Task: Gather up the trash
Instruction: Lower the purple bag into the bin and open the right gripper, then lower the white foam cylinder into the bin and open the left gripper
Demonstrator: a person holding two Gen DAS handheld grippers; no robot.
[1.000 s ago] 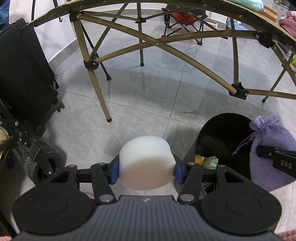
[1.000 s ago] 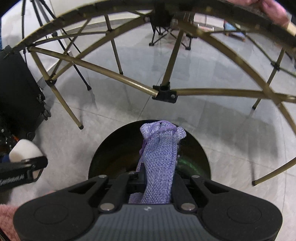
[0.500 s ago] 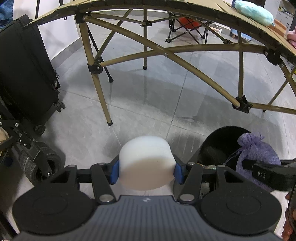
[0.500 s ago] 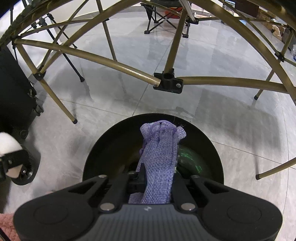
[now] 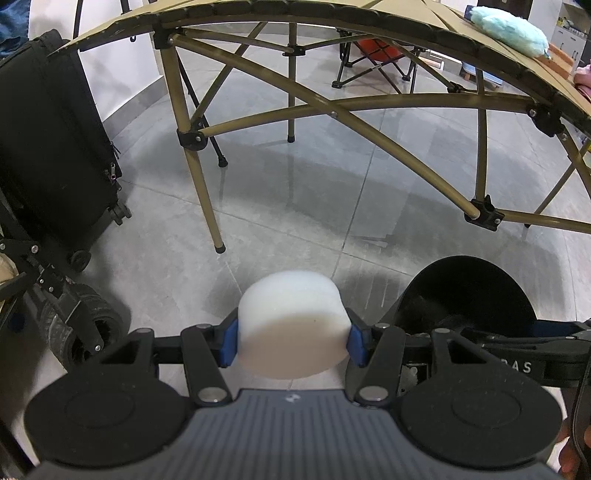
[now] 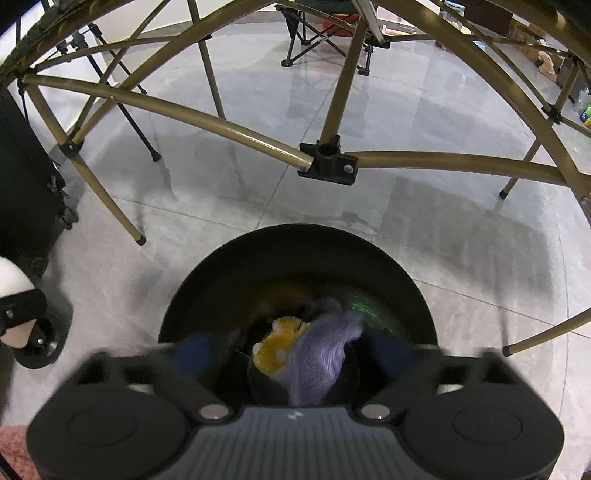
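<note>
Counted across both views:
- 1 white foam block [image 5: 293, 325]
- 1 purple drawstring pouch [image 6: 319, 354]
- 1 yellow-orange scrap [image 6: 275, 347], lying in bin
- 1 black round bin [image 6: 295, 258]
- 1 black suitcase [image 5: 48, 147]
- 1 folding table frame [image 5: 192, 177]
- 1 folding chair [image 5: 373, 59]
- 1 turquoise fluffy item [image 5: 509, 29] on tabletop
- 2 grippers: left gripper [image 5: 293, 341], right gripper [image 6: 295, 350]

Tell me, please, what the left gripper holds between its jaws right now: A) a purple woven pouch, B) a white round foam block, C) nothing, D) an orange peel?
B: the left gripper has its blue-padded jaws pressed against both sides of the white round foam block.
</note>
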